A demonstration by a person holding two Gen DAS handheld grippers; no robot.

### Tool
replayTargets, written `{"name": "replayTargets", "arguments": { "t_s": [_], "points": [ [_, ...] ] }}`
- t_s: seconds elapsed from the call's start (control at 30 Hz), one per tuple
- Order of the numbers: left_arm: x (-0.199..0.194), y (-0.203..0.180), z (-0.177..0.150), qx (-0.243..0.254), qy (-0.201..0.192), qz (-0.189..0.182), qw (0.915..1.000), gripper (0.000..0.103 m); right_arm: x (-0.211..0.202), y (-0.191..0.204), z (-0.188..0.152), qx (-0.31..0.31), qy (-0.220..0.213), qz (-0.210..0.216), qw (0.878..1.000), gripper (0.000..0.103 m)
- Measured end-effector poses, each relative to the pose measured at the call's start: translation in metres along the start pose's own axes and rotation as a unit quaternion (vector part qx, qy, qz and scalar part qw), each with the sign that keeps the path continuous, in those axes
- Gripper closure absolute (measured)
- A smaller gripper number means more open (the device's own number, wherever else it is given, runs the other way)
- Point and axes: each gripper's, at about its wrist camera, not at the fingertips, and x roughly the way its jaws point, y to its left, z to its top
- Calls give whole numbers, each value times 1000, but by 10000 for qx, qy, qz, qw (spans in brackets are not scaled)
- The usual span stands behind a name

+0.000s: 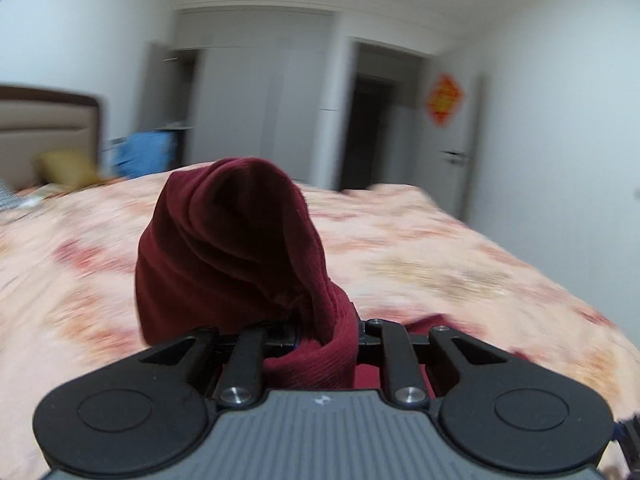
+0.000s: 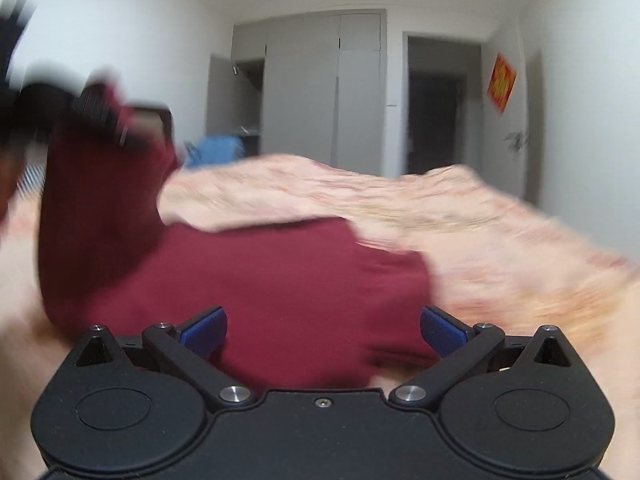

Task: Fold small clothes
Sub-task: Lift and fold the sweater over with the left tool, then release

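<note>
A dark red garment [image 1: 232,248] bunches up over my left gripper [image 1: 320,332], which is shut on a fold of it; the cloth hides the fingertips. In the right wrist view the same garment [image 2: 280,280] lies spread on the bed, one end lifted at the upper left by the blurred left gripper [image 2: 100,116]. My right gripper [image 2: 323,330] stands open low over the cloth. Its blue pads [image 2: 204,328] are far apart and press on nothing.
A pink and orange patterned bedspread [image 1: 440,248] covers the bed [image 2: 500,248]. A brown headboard [image 1: 48,120] and a yellow pillow [image 1: 68,168] are at the far left, with something blue [image 1: 146,152] behind. Grey wardrobes [image 2: 320,92] and a dark doorway [image 2: 436,120] stand beyond.
</note>
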Motion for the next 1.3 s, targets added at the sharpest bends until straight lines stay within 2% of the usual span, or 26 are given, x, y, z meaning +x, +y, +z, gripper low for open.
{"name": "replayTargets", "arguments": {
  "t_s": [0.07,0.17,0.23,0.3,0.37,0.47,0.53,0.6,0.67,0.73,0.83,0.93,1.07,1.17,1.3],
  "points": [
    [3,-31,-1,242,63,-332,9991,83,-4,-12,-12,38,113,-96,9999,0],
    [9,-74,-13,576,262,-872,9942,83,-6,-32,-27,582,289,153,9978,0],
    [15,-96,-25,850,545,-1182,9878,83,-8,-39,-32,761,307,273,9963,0],
    [22,-110,-34,1001,899,-1276,9826,83,-8,-41,-34,813,309,348,9956,0],
    [25,-112,-40,931,1112,-1288,9810,82,-7,-40,-36,830,286,370,9955,0],
    [26,-104,-39,594,1222,-1375,9811,81,-5,-38,-36,869,239,385,9952,0],
    [25,-100,-37,544,1241,-1407,9807,79,-3,-40,-35,904,220,401,9949,0],
    [35,-94,-32,449,1267,-1515,9793,69,-3,-41,-36,925,202,414,9947,0],
    [38,-91,-32,251,1331,-1813,9741,45,-3,-41,-36,934,168,418,9946,0],
    [35,-88,-32,90,1335,-2052,9695,35,-4,-41,-38,945,127,424,9945,0],
    [29,-85,-32,-39,1321,-2158,9675,26,-6,-41,-39,956,95,430,9944,0],
    [20,-75,-32,-276,1222,-2118,9692,13,-7,-40,-40,945,83,415,9946,0],
    [3,-53,-29,-605,1039,-1839,9756,3,-8,-38,-40,920,72,370,9950,0],
    [-10,-31,-30,-911,897,-1368,9823,0,-8,-36,-40,906,67,326,9953,0],
    [-12,-3,-34,-1088,1033,-463,9876,0,-9,-34,-38,941,132,254,9951,0]
  ]
}}
